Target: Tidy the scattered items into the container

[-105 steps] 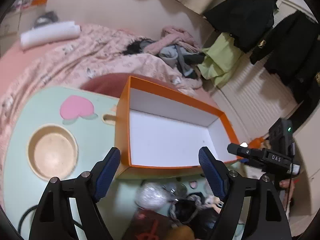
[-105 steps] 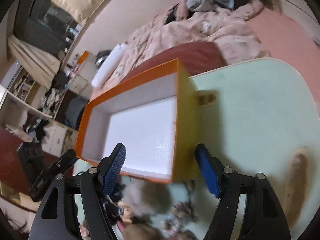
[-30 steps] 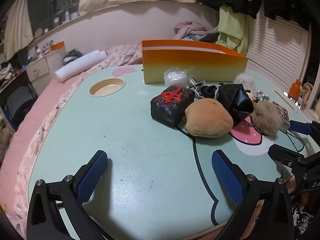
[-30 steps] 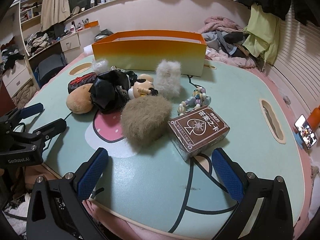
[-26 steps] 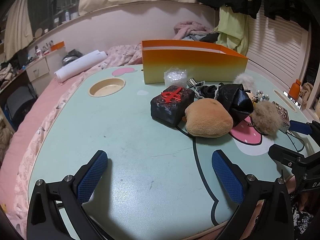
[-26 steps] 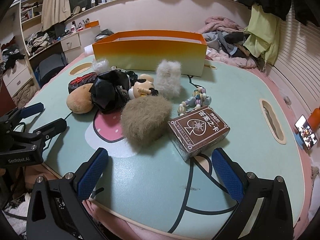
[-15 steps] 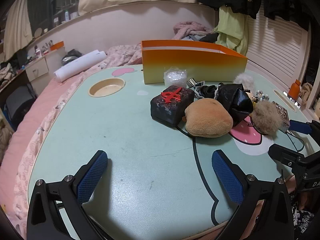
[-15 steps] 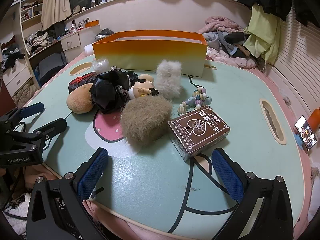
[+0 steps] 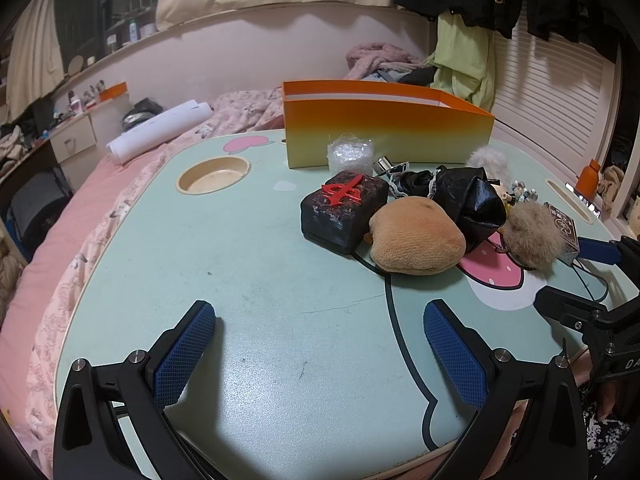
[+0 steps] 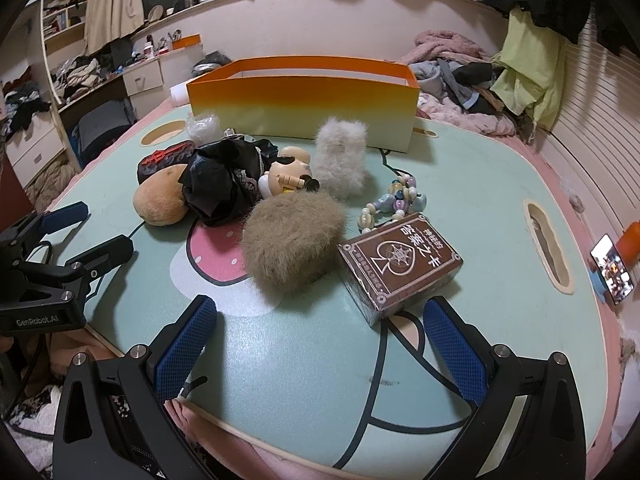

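Open orange-to-cream cardboard box [image 10: 304, 104] upright at my table's far side. Before it, clustered and touching: tan plush lump [image 9: 416, 236], black block with red glyph [image 9: 344, 208], crumpled black cloth [image 10: 220, 184], brown fur puff [image 10: 292, 244], brown card box [image 10: 400, 260], bead string [image 10: 394, 204].

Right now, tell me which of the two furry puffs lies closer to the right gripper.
The brownish-grey furry puff, beside the brown card box. The white furry puff sits farther back, near the orange box.

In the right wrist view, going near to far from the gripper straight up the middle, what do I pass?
Right gripper → brown fluffy pompom → tan doll head → pale grey furry pouch → orange cardboard box.
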